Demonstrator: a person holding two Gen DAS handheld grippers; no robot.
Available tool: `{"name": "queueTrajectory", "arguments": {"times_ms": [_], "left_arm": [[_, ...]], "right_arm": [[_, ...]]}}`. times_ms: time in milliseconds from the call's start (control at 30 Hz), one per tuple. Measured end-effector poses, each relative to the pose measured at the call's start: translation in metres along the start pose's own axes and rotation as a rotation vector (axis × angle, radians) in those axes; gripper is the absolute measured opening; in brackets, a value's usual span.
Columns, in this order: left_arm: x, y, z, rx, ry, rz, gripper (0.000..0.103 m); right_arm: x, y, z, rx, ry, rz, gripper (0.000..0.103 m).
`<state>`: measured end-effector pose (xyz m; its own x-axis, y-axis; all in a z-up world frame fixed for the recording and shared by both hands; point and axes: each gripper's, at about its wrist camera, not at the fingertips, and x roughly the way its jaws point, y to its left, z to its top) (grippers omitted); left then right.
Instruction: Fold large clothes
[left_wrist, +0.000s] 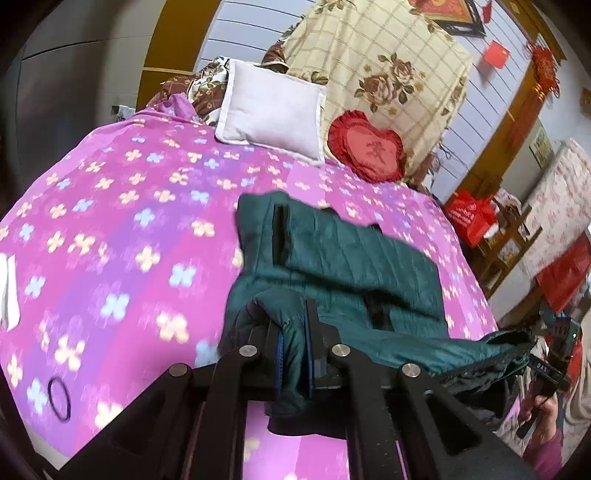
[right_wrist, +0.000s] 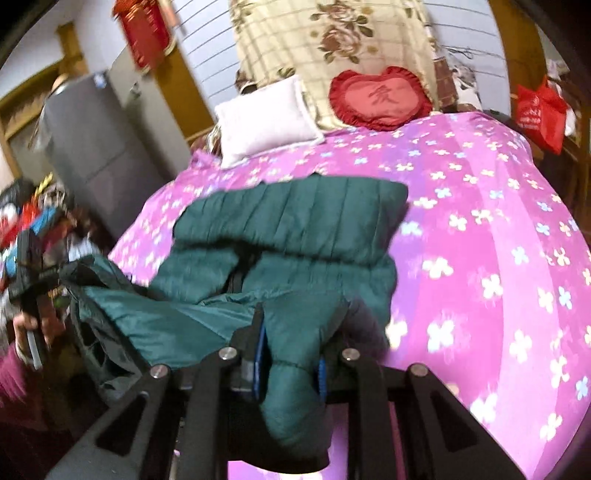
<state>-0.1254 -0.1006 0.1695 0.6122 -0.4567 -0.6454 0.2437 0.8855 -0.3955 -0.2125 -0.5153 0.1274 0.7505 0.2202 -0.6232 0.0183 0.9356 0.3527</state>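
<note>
left fingers: the left gripper (left_wrist: 295, 354) is closed down to a narrow gap on a bunched fold of the jacket (left_wrist: 343, 266); blue pads press the cloth from both sides.
right fingers: the right gripper (right_wrist: 290, 354) is clamped the same way on another thick fold of the jacket (right_wrist: 295, 221), with a lump of cloth hanging below the fingers.
jacket: dark green, quilted, lifted at its near edge by both grippers; the far part lies on the bed (left_wrist: 110, 221), a folded band crossing it toward 12 o'clock.
span between grips: a loose stretch sags between the two holds, toward 3 o'clock in the left view and 9 o'clock in the right view.
step, as i judge it: carrying the near edge over toward 12 o'clock to lay the next fold.
risk, slip: the padding is thick and slick-looking; a bunched grip could let layers slide out mid-carry, so the fold lands crooked.
risk, uneven pull: if one gripper leads, the sagging span may twist and drag the laid part out of line.
risk, drop-off: the sagging span hangs near the bed's near edge; slack could spill over it.
open room: bare bedspread at 9 o'clock in the left view and 3 o'clock in the right.
limits: pillow (left_wrist: 273, 110) and heart cushion (left_wrist: 365, 151) at 12 o'clock, well apart from the jacket; a hair tie (left_wrist: 59, 398) lies at 8 o'clock.
</note>
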Motion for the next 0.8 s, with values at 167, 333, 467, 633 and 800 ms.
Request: {"name": "queueTrajectory", "arguments": {"times_ms": [167, 333, 467, 633, 800], "left_arm": [[0.03, -0.007, 0.037, -0.005, -0.027, 0.037, 0.0], [0.065, -0.008, 0.072, -0.03, -0.047, 0.075, 0.0], [0.095, -0.008, 0.093, -0.022, -0.07, 0.116, 0.0], [0.145, -0.01, 0.101, 0.012, -0.062, 0.202, 0.0], [0.194, 0.005, 0.098, -0.007, -0.022, 0.224, 0.002]], "right_arm": [[0.033, -0.013, 0.044, 0.064, -0.016, 0.005, 0.021], [0.064, -0.03, 0.077, 0.111, -0.026, -0.022, 0.021], [0.089, -0.05, 0.104, 0.152, -0.035, -0.054, 0.021], [0.136, -0.067, 0.121, 0.185, -0.009, -0.105, 0.021], [0.19, -0.087, 0.117, 0.24, 0.033, -0.166, 0.021]]}}
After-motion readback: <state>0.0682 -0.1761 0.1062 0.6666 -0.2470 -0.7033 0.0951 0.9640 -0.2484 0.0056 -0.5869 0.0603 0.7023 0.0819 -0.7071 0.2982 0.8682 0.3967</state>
